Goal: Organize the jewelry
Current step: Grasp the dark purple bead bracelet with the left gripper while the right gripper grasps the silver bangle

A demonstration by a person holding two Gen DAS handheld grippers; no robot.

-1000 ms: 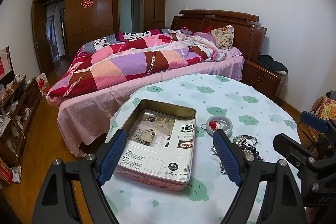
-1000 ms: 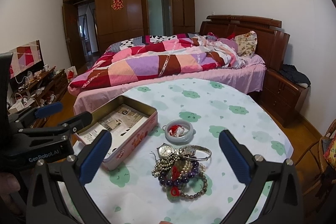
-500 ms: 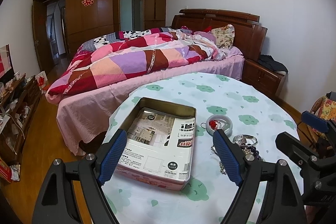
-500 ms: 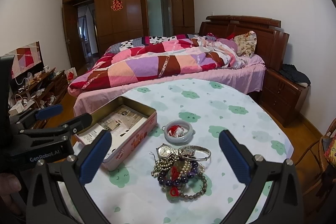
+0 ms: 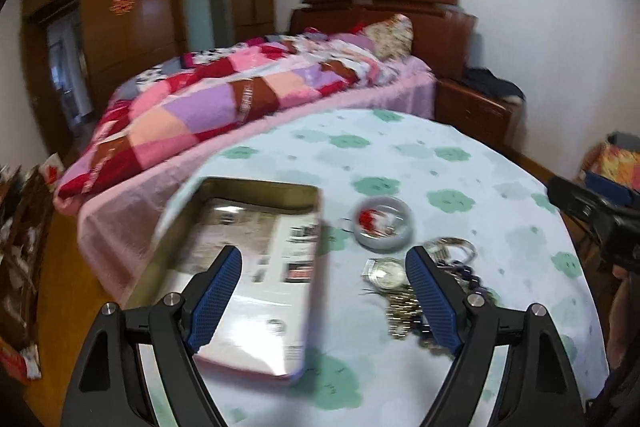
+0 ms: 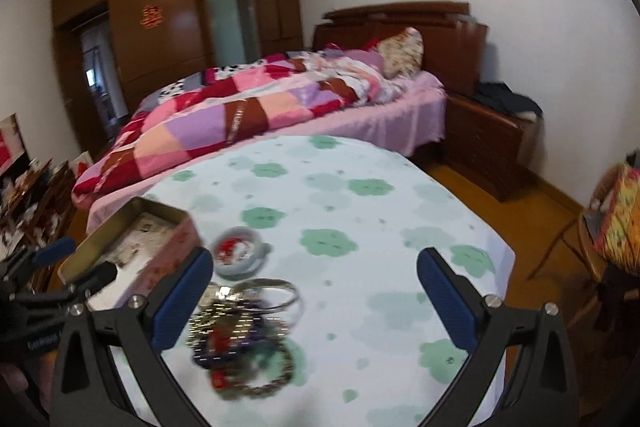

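A pile of jewelry with beads, a bangle and a watch lies on the round table; the left wrist view catches the same jewelry pile. A pale bangle with something red inside sits behind it, also visible as the bangle from the right. An open pink tin lined with printed paper stands to the left, its tin wall showing in the right view. My left gripper hangs open over the tin's right edge. My right gripper hangs open, its left finger above the pile.
A bed with a patchwork quilt stands behind the table, with a wooden nightstand to its right. A wardrobe wall is at the back. Cluttered shelves line the left; a chair with colourful fabric stands at right.
Both grippers have swung right and tilted down toward the table, blurring the views. The jewelry pile now sits under the right gripper's left finger. Both stay open and hold nothing.
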